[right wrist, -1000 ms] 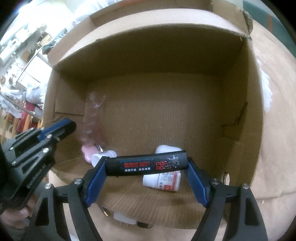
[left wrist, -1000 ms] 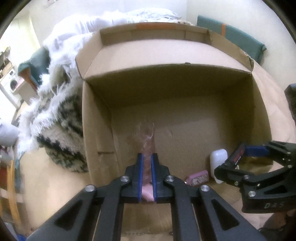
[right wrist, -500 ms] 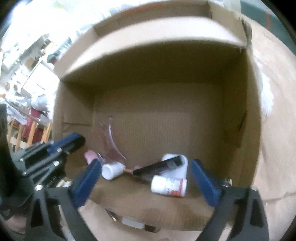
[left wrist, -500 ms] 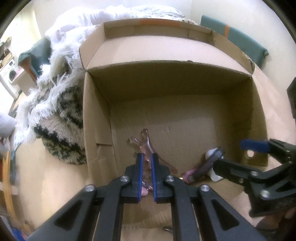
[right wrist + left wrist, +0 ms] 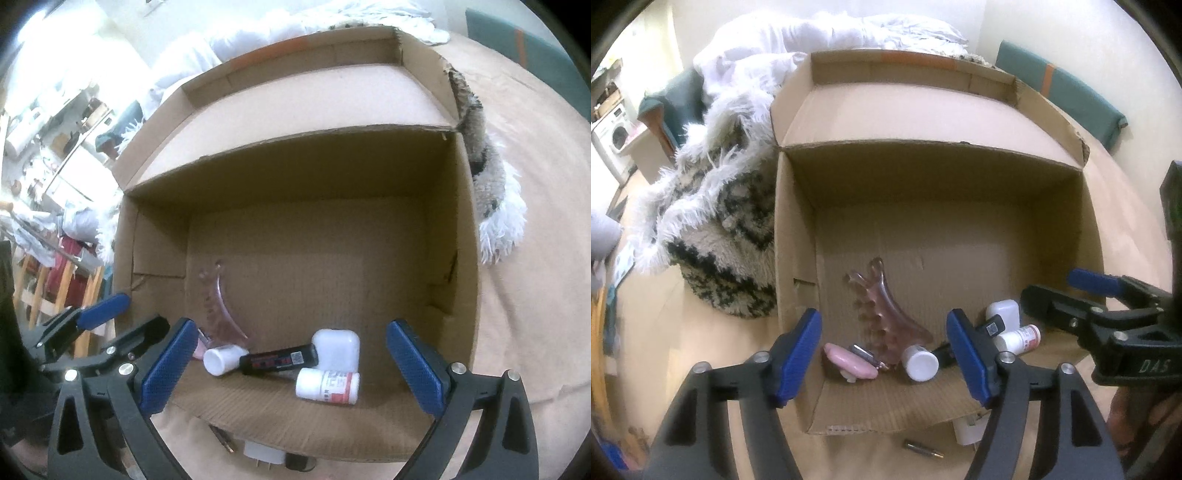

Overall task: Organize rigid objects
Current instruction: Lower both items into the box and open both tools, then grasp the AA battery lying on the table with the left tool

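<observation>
Both claws hang empty over the open cardboard box point(image 5: 798, 236).
The left claw point(image 5: 886, 354) is opening, nothing between its pads; the clear pink hair clip point(image 5: 882, 314) lies below, long axis pointing to the far wall. Rightward, bottles crowd the near edge, a black tube point(image 5: 279, 362) lying crosswise; the right claw point(image 5: 291, 363) gapes wide. The far floor is free.

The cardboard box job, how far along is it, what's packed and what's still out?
Done: in the cardboard box lie the pink hair claw, black tube, two white bottles, a white case and a pink item. In hand: nothing; the right gripper is open, the left gripper's jaws are opening, empty. Left: a white plug and small metal bit outside.
</observation>
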Demonstrator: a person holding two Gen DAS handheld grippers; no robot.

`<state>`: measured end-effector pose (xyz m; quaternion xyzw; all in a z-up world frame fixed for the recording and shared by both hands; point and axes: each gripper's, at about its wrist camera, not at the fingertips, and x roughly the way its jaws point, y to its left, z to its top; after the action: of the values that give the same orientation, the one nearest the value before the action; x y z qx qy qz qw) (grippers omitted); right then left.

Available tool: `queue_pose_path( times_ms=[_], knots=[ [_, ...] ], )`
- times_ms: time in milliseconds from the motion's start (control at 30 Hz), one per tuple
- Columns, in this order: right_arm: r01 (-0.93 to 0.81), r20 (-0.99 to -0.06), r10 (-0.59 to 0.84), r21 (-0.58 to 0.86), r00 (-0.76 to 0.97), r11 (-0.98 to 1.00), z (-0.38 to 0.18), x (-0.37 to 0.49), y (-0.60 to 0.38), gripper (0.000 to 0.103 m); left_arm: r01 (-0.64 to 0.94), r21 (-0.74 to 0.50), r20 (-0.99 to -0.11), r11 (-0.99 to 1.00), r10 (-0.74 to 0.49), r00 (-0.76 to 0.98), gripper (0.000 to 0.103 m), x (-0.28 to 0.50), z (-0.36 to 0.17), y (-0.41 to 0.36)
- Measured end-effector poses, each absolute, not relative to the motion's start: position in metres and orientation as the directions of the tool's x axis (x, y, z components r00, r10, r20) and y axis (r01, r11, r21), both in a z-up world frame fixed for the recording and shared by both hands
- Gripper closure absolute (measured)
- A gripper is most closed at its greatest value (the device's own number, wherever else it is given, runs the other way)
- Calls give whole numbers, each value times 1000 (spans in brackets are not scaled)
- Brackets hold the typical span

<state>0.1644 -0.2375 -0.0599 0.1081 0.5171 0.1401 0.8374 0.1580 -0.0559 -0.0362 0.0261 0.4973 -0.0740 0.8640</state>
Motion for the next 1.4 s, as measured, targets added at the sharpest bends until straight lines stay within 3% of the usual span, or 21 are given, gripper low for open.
queue_pose_path(
  times_ms=[600,1100,1267,1400],
  knots=[
    [-100,-811,368,365,455,926,-48,155,-247,0,137,-44,-869,990,-106,484,34,133,-31,-41],
    [-103,-811,391,387,435,916,-44,94,-238,0,102,-70,-877,992,-110,468,34,89,-31,-19],
    [-62,-821,381,393,425,917,-49,70,-243,0,99,-64,-884,993,-103,455,34,78,-38,-14],
    [34,-877,294,331,379,943,-68,59,-251,0,168,-56,-904,984,-121,409,34,74,-50,-23]
  ],
)
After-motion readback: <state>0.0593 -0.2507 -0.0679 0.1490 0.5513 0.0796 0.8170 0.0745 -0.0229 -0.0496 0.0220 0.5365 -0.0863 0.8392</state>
